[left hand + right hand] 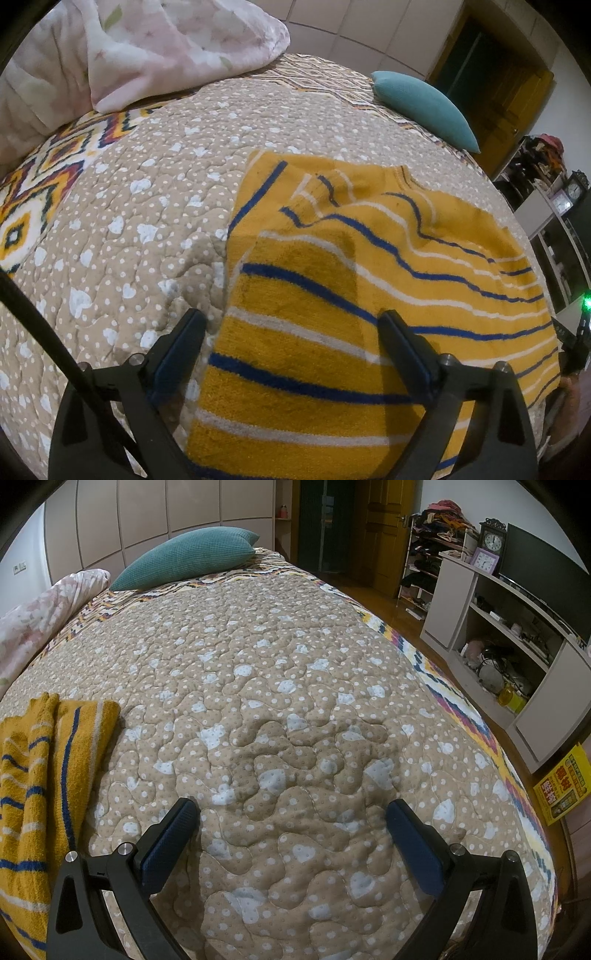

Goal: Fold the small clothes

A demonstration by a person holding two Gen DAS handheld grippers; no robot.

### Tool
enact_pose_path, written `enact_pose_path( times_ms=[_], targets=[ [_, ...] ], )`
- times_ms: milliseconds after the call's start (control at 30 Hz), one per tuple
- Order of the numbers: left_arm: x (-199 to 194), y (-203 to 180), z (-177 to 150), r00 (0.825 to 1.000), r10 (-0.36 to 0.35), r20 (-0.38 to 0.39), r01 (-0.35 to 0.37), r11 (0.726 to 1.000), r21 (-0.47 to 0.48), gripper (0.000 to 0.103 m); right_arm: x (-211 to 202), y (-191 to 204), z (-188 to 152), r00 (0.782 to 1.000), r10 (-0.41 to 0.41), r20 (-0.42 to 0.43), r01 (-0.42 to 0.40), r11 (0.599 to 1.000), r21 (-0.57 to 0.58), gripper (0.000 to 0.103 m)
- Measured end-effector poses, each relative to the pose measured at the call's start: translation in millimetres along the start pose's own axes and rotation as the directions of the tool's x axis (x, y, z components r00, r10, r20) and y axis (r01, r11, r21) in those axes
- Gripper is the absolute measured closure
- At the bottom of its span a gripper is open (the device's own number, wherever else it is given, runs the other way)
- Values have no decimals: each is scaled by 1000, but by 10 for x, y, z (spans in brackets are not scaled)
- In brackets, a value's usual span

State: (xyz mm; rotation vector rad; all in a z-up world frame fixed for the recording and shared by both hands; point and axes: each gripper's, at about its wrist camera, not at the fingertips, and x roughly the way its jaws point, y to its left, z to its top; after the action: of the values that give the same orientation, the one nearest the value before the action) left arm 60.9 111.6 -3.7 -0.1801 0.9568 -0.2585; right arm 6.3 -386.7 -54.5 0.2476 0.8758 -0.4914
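yellow striped sweater [369, 295] lies partly folded on the quilted bedspread [140, 229], its near hem cut off by the frame bottom. left gripper [291, 325] hovers over the sweater's near left edge, jaws spread wide, pinching nothing. right gripper [293, 814] jaws also spread, over bare quilt right of the sweater [40, 775], with open quilt beyond. teal pillow [188, 557] well beyond the sweater. sweater's underlayers are hidden by the fold.

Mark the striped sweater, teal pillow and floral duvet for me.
striped sweater [332, 295], left wrist view, middle of the yellow body.
teal pillow [192, 555], right wrist view, centre of its ribbed face.
floral duvet [155, 48], left wrist view, middle of the bunched folds.
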Motion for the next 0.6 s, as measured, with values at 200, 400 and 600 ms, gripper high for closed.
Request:
enact_pose_path(
  times_ms=[200,400,600],
  targets=[
    [-2,5,-23,1000,1,11,-1,1000,3,7,10,18,3,1000,-5,0,5,1000,-2,0],
    [-3,8,-24,1000,1,11,-1,1000,4,6,10,22,2,1000,-5,1,5,1000,-2,0],
    [-4,6,-27,1000,1,12,-1,1000,4,6,12,22,4,1000,-6,1,6,1000,-2,0]
  ],
)
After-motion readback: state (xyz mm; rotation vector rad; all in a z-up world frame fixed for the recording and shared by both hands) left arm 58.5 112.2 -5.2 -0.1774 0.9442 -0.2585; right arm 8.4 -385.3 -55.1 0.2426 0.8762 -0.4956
